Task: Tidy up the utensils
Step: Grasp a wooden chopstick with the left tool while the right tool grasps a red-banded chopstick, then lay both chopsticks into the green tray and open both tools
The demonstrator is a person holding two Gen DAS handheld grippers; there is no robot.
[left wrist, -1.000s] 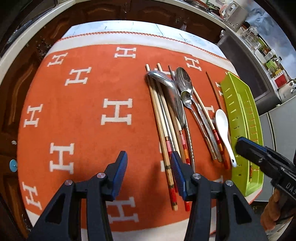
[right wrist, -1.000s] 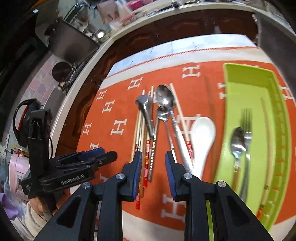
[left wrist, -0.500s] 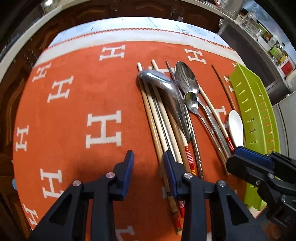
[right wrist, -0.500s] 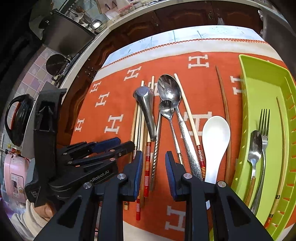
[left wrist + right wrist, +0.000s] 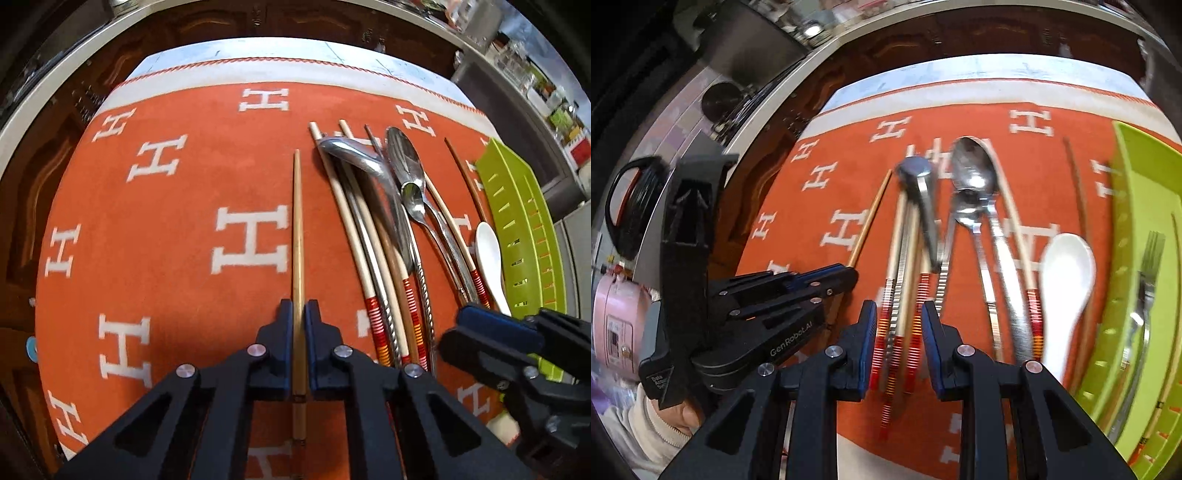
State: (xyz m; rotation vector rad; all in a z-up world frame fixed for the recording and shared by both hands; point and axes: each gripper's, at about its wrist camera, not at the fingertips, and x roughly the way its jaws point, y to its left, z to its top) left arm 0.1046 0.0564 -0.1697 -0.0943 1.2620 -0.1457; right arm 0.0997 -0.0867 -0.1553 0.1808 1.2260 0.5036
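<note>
My left gripper (image 5: 298, 314) is shut on a plain wooden chopstick (image 5: 297, 221), which points away over the orange mat (image 5: 184, 206), apart from the pile. The pile (image 5: 384, 258) holds several red-banded chopsticks, steel spoons (image 5: 404, 162) and a white ceramic spoon (image 5: 487, 254). In the right wrist view my right gripper (image 5: 898, 317) stands open low over the banded chopstick ends (image 5: 916, 321), which show between its fingers. The left gripper (image 5: 846, 275) appears there too, with the held chopstick (image 5: 871, 218) sticking out of it. The view is blurred.
A green slotted tray (image 5: 1126, 229) lies along the mat's right side with a fork (image 5: 1148, 266), a spoon and a chopstick in it. A thin dark chopstick (image 5: 463, 173) lies between pile and tray. A sleeved hand (image 5: 653, 417) holds the left gripper. Counter clutter rings the mat.
The left jaws have closed on a wooden chopstick, which now sits left of the pile. The right gripper has shifted left and down over the banded chopstick ends.
</note>
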